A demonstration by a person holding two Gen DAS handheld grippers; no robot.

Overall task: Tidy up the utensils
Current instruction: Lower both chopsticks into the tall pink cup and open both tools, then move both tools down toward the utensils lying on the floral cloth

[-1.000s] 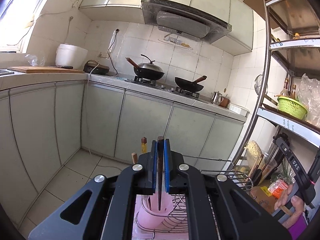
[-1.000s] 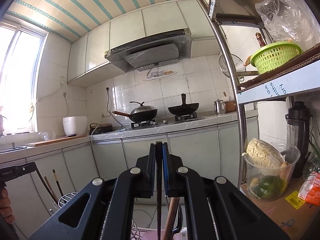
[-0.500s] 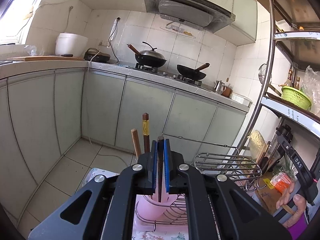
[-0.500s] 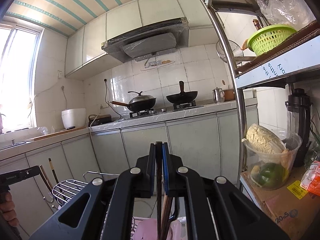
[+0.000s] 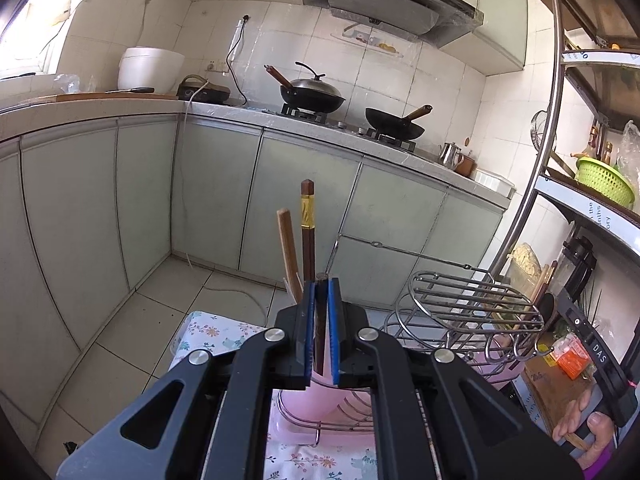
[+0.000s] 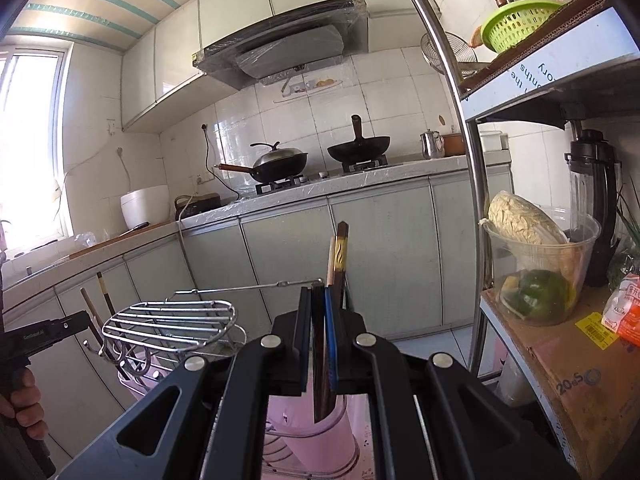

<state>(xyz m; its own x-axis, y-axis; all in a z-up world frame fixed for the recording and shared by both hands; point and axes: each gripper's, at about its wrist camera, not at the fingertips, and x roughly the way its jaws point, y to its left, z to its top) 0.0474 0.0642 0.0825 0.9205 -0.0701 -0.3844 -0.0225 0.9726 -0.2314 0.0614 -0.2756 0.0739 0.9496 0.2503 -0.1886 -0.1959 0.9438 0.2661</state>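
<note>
My left gripper (image 5: 319,292) is shut on a dark chopstick (image 5: 319,332) that points down into a pink utensil cup (image 5: 316,394). Two more chopsticks (image 5: 307,232) stand upright in that cup just behind the gripper. My right gripper (image 6: 318,300) is shut on another dark chopstick (image 6: 319,360) that points down into a pink cup (image 6: 324,436), with two chopsticks (image 6: 339,256) standing there. Both cups sit at a wire dish rack (image 5: 468,300), also in the right wrist view (image 6: 172,320). The cups' insides are hidden.
The rack stands on a flowered cloth (image 5: 212,332). A metal shelf (image 6: 560,344) with a tub of vegetables (image 6: 536,268) and a blender (image 6: 596,200) is at the right. Kitchen cabinets (image 5: 224,192) and a stove with woks (image 5: 312,94) lie beyond.
Both grippers have moved down toward the cups with their chopsticks; the standing chopsticks and the wire rack have risen into both views.
</note>
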